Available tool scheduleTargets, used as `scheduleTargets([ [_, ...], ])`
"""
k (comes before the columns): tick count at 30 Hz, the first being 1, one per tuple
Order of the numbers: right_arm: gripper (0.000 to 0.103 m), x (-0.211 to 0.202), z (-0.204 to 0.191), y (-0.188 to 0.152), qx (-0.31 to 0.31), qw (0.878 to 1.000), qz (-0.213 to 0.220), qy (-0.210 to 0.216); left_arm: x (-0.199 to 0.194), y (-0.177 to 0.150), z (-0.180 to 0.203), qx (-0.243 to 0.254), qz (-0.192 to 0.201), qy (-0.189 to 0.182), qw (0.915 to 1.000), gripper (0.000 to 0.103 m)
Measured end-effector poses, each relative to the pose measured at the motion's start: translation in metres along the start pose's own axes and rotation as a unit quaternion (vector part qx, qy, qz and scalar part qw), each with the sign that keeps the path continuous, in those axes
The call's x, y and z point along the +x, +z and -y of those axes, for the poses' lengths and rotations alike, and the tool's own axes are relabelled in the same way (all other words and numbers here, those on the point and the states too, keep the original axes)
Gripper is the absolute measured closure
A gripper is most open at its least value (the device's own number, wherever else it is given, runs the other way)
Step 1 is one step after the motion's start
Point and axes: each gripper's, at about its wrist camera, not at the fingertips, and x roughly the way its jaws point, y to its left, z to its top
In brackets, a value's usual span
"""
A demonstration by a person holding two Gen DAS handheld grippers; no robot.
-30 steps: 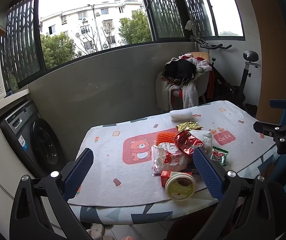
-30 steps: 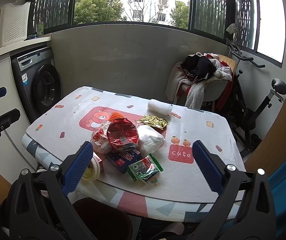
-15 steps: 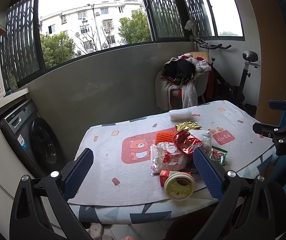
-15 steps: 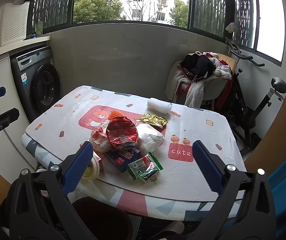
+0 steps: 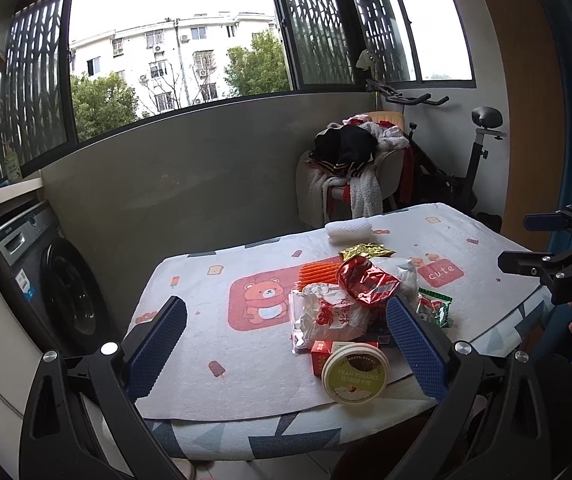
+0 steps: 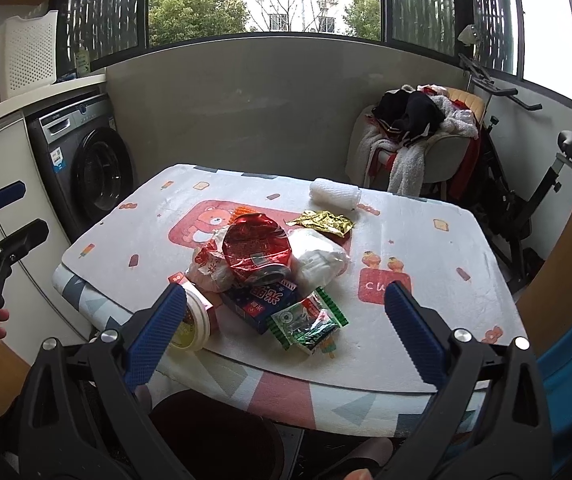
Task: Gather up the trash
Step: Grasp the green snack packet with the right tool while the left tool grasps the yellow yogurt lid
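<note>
Overhead, both grippers hang short of the counter (image 6: 426,240), each with its jaws spread wide and nothing between them. From its own camera the left gripper (image 5: 286,344) frames the near edge of the trash pile; the right gripper (image 6: 286,332) frames the pile from the other side. The trash lies heaped near the counter's front edge, on a cloth printed with a bear. A crumpled red foil bag (image 6: 255,248) tops the heap, resting on a white wrapper (image 6: 209,266) and a white plastic bag (image 6: 318,256). Under them sits a blue box (image 6: 261,300), with a green packet (image 6: 308,324) touching its front corner. A yogurt tub (image 5: 354,372) stands at the counter's edge, just beside a small red box (image 5: 318,356). A gold wrapper (image 6: 322,222) lies behind the heap, and a white roll (image 6: 336,196) farther back, apart from it. A dark bin (image 6: 217,432) shows under the counter's edge in the right view.
</note>
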Motion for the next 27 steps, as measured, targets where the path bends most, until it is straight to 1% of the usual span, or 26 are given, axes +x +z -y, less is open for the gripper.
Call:
scheduleTargets([
  [3, 0.006, 0.015, 0.006, -0.014, 0.007, 1.0, -0.006, -0.003, 0.005, -0.016, 0.0, -0.007, 0.018, -0.021, 0.9996, 0.005],
  [4, 0.006, 0.022, 0.008, -0.019, 0.007, 1.0, -0.014, -0.005, 0.009, -0.021, -0.001, -0.009, 0.015, -0.027, 0.9995, 0.005],
  [6, 0.006, 0.038, 0.013, -0.028, 0.015, 0.999, -0.049, 0.006, 0.02, -0.03, 0.0, -0.015, -0.006, -0.049, 0.9987, 0.005],
  [7, 0.006, 0.046, 0.015, -0.034, 0.017, 0.998, -0.064, 0.005, 0.025, -0.034, 0.002, -0.017, -0.018, -0.058, 0.998, 0.005],
  [8, 0.006, 0.052, 0.017, -0.039, 0.017, 0.997, -0.072, -0.006, 0.031, -0.039, 0.004, -0.017, -0.03, -0.061, 0.9975, 0.005],
  [9, 0.006, 0.058, 0.018, -0.044, 0.015, 0.997, -0.076, -0.018, 0.035, -0.043, 0.006, -0.018, -0.035, -0.062, 0.9973, 0.005],
  [13, 0.006, 0.078, 0.024, -0.061, 0.001, 0.995, -0.093, -0.029, 0.053, -0.059, 0.014, -0.017, -0.066, -0.055, 0.9961, 0.005],
  [16, 0.006, 0.089, 0.029, -0.065, -0.012, 0.995, -0.094, -0.02, 0.064, -0.07, 0.017, -0.021, -0.087, -0.065, 0.9939, 0.005],
  [18, 0.006, 0.1, 0.032, -0.065, -0.014, 0.995, -0.1, -0.012, 0.069, -0.075, 0.018, -0.023, -0.091, -0.061, 0.9937, 0.005],
  [21, 0.006, 0.12, 0.043, -0.061, 0.017, 0.995, -0.101, 0.006, 0.078, -0.08, 0.019, -0.03, -0.094, -0.062, 0.9932, 0.005],
  [23, 0.006, 0.134, 0.052, -0.057, 0.05, 0.994, -0.099, 0.005, 0.083, -0.083, 0.019, -0.032, -0.096, -0.064, 0.9928, 0.005],
  [27, 0.006, 0.164, 0.068, -0.053, 0.129, 0.986, -0.103, 0.022, 0.092, -0.086, 0.021, -0.029, -0.105, -0.065, 0.992, 0.005],
])
